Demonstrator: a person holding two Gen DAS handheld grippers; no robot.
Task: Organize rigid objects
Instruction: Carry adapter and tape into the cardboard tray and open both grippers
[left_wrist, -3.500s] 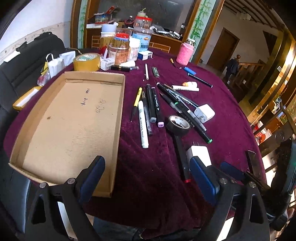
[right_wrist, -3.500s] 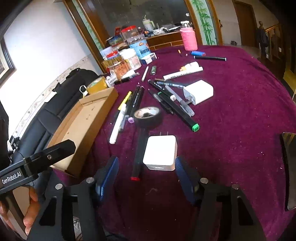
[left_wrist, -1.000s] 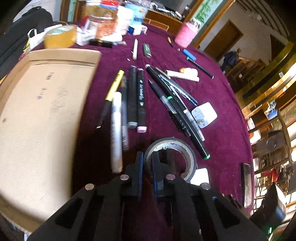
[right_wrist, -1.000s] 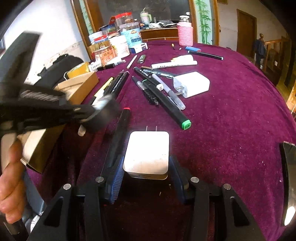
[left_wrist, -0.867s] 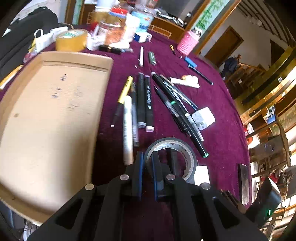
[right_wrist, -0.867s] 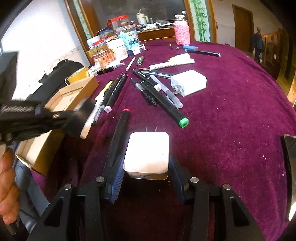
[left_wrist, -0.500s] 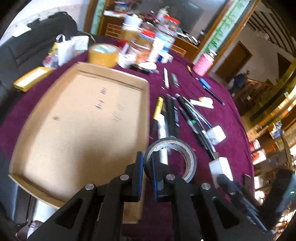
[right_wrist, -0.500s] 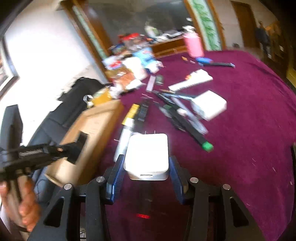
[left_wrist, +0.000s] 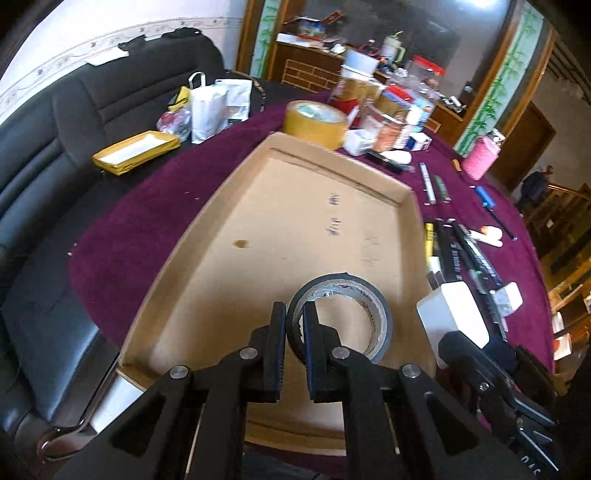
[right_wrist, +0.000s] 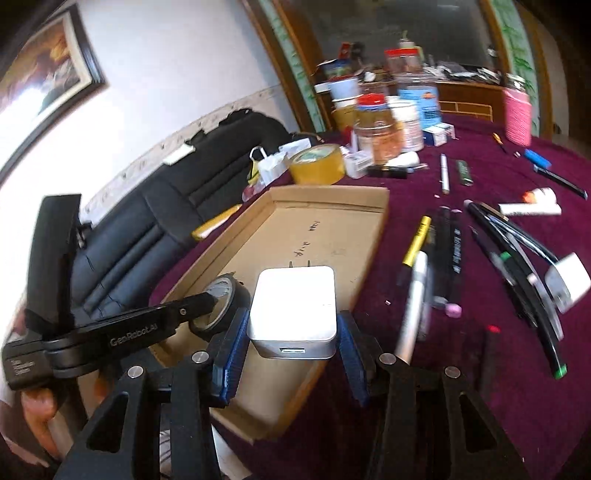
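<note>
My left gripper (left_wrist: 294, 325) is shut on the rim of a black tape roll (left_wrist: 376, 306) and holds it above the near end of the shallow cardboard tray (left_wrist: 229, 229). My right gripper (right_wrist: 291, 332) is shut on a white charger block (right_wrist: 295, 299), held over the tray's near right edge (right_wrist: 369, 258). The charger also shows at the right of the left wrist view (left_wrist: 454, 314). The tape roll (right_wrist: 225, 291) and the left gripper's arm show in the right wrist view, just left of the charger.
Several markers and pens (right_wrist: 450, 251) lie on the purple cloth right of the tray, with another white charger (right_wrist: 569, 280). A yellow tape roll (left_wrist: 314, 122), jars and boxes stand beyond the tray. A black sofa (left_wrist: 92, 110) is to the left.
Both grippers have lifted and swung left from the cloth to over the tray, the left carrying the tape roll and the right carrying the charger.
</note>
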